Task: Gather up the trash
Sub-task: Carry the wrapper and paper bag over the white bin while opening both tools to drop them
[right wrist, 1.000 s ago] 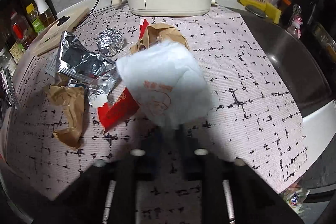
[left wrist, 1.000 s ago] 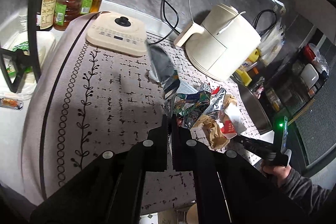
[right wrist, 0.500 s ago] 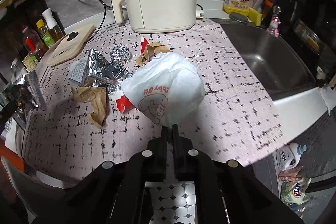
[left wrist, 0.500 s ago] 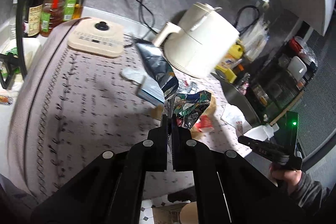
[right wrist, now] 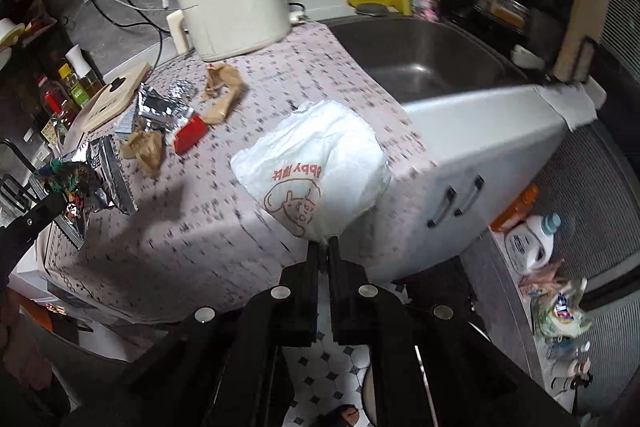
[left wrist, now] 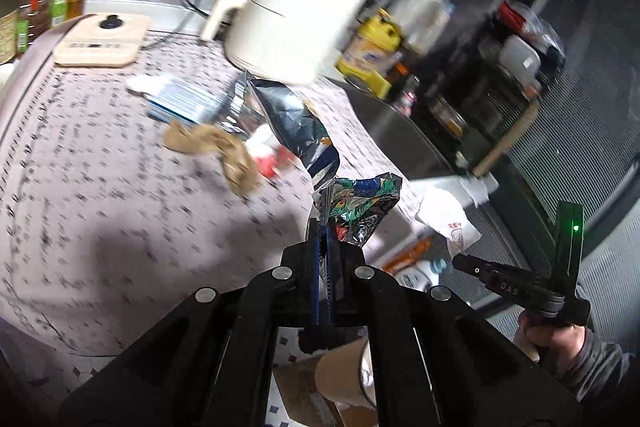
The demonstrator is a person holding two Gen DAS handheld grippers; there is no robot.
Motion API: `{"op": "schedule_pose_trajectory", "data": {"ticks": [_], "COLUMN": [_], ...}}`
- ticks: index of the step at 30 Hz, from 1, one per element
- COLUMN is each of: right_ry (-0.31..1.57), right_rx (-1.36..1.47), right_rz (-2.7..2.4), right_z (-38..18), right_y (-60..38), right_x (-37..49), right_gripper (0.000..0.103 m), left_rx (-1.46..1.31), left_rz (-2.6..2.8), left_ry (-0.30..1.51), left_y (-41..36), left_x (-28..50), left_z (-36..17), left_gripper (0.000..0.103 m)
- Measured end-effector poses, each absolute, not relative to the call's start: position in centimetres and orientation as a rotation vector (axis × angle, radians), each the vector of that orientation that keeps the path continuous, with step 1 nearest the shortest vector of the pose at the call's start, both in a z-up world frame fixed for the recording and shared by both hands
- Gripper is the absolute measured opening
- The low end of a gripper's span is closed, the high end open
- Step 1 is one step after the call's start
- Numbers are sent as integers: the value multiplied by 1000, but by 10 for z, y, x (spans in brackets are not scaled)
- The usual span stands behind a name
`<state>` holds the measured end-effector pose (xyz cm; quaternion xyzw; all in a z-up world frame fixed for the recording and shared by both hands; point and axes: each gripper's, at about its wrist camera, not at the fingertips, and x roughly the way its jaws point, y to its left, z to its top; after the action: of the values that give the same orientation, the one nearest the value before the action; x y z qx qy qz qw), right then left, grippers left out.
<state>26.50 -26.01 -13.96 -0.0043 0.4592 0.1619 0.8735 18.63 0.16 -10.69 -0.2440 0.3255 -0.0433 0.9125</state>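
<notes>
While both grippers hang out past the front edge of the counter, the step in hand looks like carrying picked-up rubbish to a bin. The left gripper [left wrist: 325, 227] is clamped on crinkled foil snack wrappers [left wrist: 316, 163]; the right gripper [right wrist: 323, 247] is pinched tight on a crumpled white paper bag with red print [right wrist: 316, 175]. More litter lies on the pink patterned counter cloth [right wrist: 304, 75]: brown paper scraps [right wrist: 224, 95] and a red carton [right wrist: 191, 134]. Next, I judge, both loads need lowering over the brown cardboard container [left wrist: 332, 383] below, then releasing.
</notes>
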Motion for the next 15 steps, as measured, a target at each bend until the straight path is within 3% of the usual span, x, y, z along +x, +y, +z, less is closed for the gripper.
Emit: {"op": "schedule_pose_trajectory", "data": {"ticks": [15], "right_ry": [1128], "right_rx": [142], "right_rz": [152], "right_z": [-243], "right_y": [-418], "right_x": [189], "right_gripper": [7], "left_rx": [-408], "left_rz": [-236], "left_ry": [852], "left_y": [-138], "left_x": [182], "left_z": [-155], "left_gripper": [4]}}
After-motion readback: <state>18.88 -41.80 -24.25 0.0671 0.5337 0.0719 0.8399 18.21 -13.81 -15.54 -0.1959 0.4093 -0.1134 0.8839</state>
